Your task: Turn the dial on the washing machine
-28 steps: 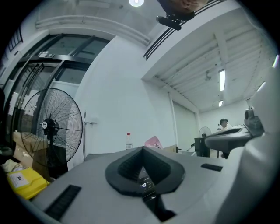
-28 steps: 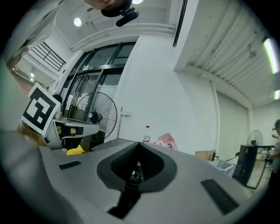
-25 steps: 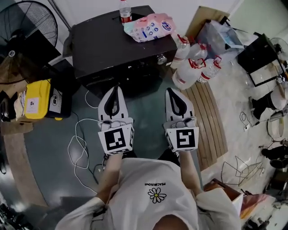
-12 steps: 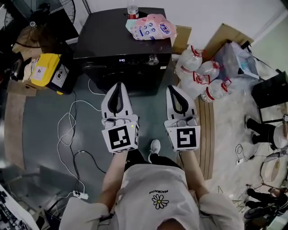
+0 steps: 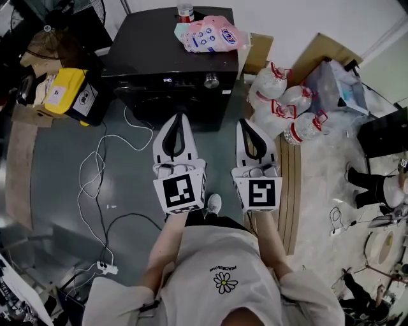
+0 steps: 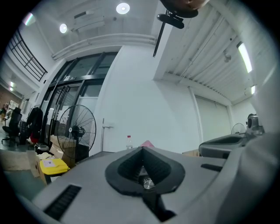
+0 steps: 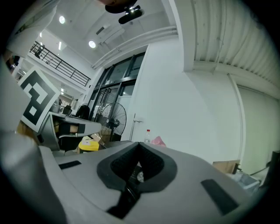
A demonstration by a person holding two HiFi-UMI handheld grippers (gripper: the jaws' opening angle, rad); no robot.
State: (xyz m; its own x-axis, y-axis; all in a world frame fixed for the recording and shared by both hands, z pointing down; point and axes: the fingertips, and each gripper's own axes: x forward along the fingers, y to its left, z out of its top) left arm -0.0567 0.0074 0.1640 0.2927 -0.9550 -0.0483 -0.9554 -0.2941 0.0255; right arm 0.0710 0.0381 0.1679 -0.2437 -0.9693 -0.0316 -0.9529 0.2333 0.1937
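At the top of the head view, against the white wall, stands the black washing machine (image 5: 172, 51), the biggest thing in sight, its front panel facing the person across a grey floor (image 5: 57, 191). Below it, the person (image 5: 220, 280) in a white shirt fills the bottom of that view, forearms reaching forward side by side. A wooden slatted board (image 5: 292, 184) lies on the floor along the person's right. Each hand carries a white gripper with a marker cube. The left gripper (image 5: 179, 117) and the right gripper (image 5: 247, 122) both point at the machine's front and stop short of it, apart from each other and touching nothing. In the left gripper view the jaws of the left gripper (image 6: 142, 148) meet at their tips with nothing between them, and a standing fan (image 6: 76, 131) rises at the left. In the right gripper view the jaws of the right gripper (image 7: 139, 143) are likewise pressed together and empty. A cluster of clear water jugs (image 5: 284, 102) sits to the right of the machine, and a yellow case (image 5: 64, 92) to its left. White cables (image 5: 95, 184) trail over the floor. On the machine's top lie a pink pack (image 5: 210, 35) and, just beside it, an upright bottle (image 5: 185, 11). The silver dial (image 5: 211, 80) sits on the front panel, right of a small lit display (image 5: 167, 80), ahead of and between the two grippers' tips.
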